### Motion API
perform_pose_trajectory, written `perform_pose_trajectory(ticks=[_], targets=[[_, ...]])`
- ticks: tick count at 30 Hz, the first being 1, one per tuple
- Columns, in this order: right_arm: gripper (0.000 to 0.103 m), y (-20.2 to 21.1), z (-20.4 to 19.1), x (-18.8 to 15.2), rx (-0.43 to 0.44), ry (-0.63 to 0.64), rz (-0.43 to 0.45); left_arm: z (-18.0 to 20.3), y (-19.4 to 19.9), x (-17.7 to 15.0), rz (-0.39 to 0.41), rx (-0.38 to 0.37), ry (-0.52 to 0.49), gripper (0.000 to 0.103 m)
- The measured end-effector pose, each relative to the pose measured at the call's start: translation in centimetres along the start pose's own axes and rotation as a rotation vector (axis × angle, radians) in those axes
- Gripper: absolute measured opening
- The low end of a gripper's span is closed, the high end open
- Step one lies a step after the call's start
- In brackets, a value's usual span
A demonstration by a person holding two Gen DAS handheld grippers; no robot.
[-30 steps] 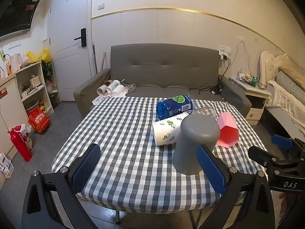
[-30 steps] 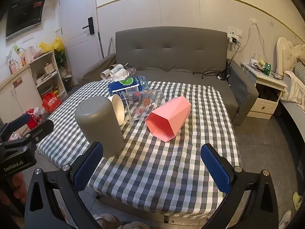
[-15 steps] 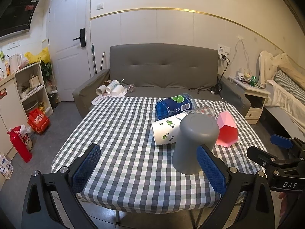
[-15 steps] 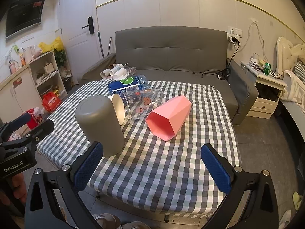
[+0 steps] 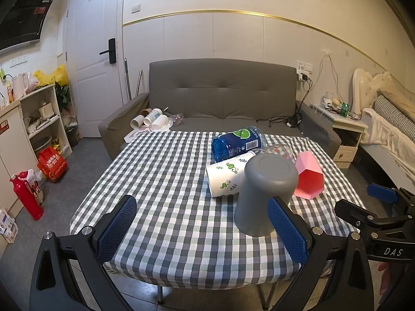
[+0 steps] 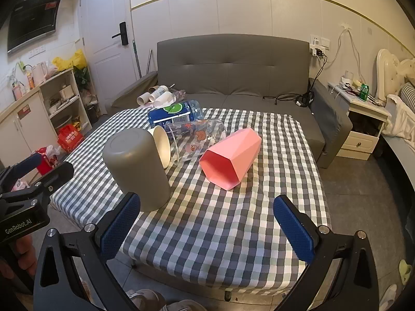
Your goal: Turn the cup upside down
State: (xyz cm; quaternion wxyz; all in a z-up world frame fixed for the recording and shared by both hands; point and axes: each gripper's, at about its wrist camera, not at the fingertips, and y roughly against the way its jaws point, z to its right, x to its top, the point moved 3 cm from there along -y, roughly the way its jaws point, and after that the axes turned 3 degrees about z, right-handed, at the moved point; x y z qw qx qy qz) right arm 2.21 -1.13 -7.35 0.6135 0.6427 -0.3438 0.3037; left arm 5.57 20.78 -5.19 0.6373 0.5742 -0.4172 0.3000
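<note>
A grey cup (image 5: 264, 194) stands upside down near the front of the checked table (image 5: 166, 181); it also shows in the right wrist view (image 6: 137, 171). Behind it lie on their sides a white leaf-print cup (image 5: 225, 178), a clear cartoon-print cup (image 6: 194, 140), a pink faceted cup (image 6: 230, 158) and a blue bottle (image 6: 176, 114). My left gripper (image 5: 202, 229) is open and empty at the table's front edge, its right pad beside the grey cup. My right gripper (image 6: 207, 229) is open and empty, in front of the pink cup.
A grey sofa (image 5: 223, 98) with paper tubes stands behind the table. Shelves (image 5: 44, 119) and a red bag are on the left. A nightstand (image 5: 345, 129) and bed are on the right. The right gripper shows in the left wrist view (image 5: 373, 217).
</note>
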Motion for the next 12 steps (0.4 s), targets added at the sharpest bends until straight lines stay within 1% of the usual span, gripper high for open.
perform_pose_trajectory(ticks=[7, 12], targets=[[0.103, -0.13, -0.06, -0.14, 0.002, -0.001, -0.003, -0.04, -0.02, -0.04, -0.001, -0.005, -0.002, 0.103], [0.103, -0.15, -0.08, -0.37, 0.005, -0.003, -0.006, -0.05, -0.09, -0.3, -0.001, 0.006, -0.006, 0.103]])
